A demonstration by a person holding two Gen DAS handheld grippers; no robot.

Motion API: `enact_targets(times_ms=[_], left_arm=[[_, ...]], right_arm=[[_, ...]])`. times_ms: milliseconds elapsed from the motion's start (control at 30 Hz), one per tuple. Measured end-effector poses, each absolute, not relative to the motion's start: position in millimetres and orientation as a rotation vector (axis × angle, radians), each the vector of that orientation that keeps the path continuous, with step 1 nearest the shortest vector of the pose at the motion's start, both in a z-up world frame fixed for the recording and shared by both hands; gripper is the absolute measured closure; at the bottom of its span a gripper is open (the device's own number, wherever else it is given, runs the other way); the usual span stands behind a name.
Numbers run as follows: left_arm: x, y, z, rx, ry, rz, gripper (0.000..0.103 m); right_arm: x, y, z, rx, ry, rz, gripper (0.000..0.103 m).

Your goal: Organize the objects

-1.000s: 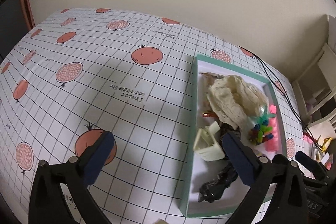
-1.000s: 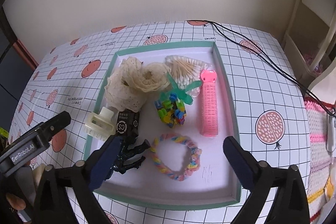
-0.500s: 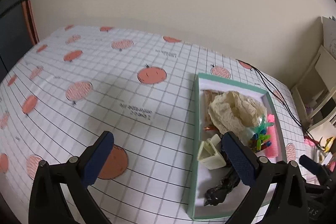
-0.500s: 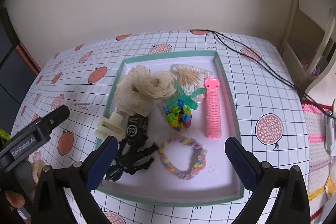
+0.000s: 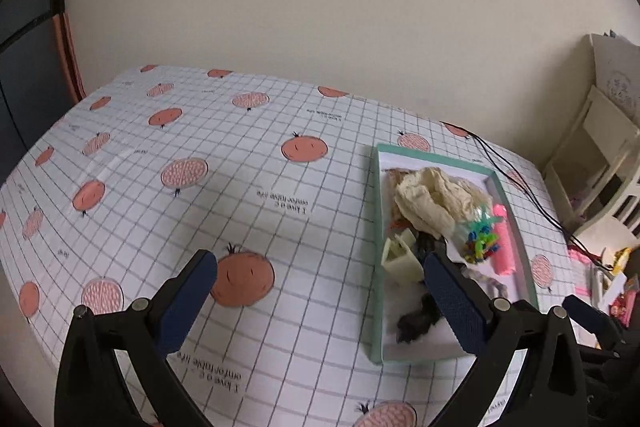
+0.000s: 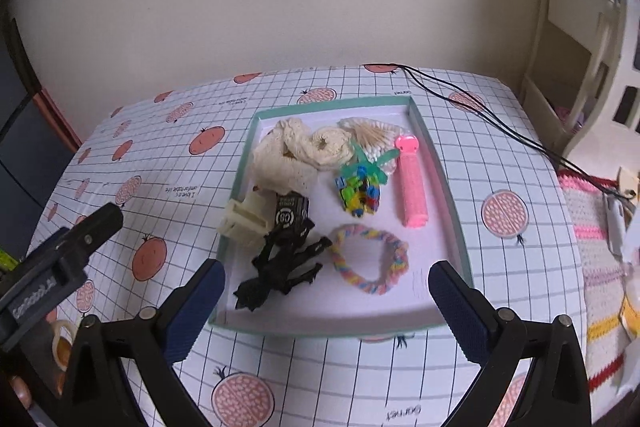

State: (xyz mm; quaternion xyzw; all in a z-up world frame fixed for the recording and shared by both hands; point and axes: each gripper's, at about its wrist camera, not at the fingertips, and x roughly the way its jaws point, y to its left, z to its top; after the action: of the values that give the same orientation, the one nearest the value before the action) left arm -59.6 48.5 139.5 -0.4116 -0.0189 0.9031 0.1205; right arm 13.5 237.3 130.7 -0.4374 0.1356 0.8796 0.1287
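A teal-rimmed white tray point(image 6: 456, 223) point(image 5: 378, 227) lies on the table and holds small things. Inside lie a cream lace scrunchie point(image 6: 304, 151) point(image 5: 430, 201), a cream hair claw point(image 6: 244, 219) point(image 5: 400, 259), a black clip bundle point(image 6: 280, 267) point(image 5: 416, 317), a small black box point(image 6: 291, 213), a bag of coloured clips point(image 6: 360, 191) point(image 5: 480, 243), a pink hair roller point(image 6: 412, 183) point(image 5: 503, 247), a pastel braided band point(image 6: 372, 265) and cotton swabs point(image 6: 372, 133). My right gripper point(image 6: 326, 307) hangs open over the tray's near edge. My left gripper point(image 5: 320, 301) is open and empty, left of the tray.
A pomegranate-print grid tablecloth point(image 5: 180, 187) covers the table. A black cable point(image 6: 500, 131) runs off the right side. A cream shelf unit point(image 6: 576, 59) stands at right, with a striped crochet cloth point(image 6: 596, 259) below it. The left gripper's body point(image 6: 56, 267) shows at left in the right wrist view.
Both grippers have pulled back and risen from the table. The tray and its contents look smaller and farther. Both stayed open.
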Motion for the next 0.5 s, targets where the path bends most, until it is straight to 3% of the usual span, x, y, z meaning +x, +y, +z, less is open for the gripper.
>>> enact_targets(times_ms=[367,500], left_arm=[[-26,22,117,-1.252,-0.094,2.625,0.0],[-12,19,102,-1.274,-0.025,2.639,0.0]], right_arm=[[48,212,115,-1.246,0.415,2.543,0.0],[60,207,95,-1.276,0.408,2.528,0.0]])
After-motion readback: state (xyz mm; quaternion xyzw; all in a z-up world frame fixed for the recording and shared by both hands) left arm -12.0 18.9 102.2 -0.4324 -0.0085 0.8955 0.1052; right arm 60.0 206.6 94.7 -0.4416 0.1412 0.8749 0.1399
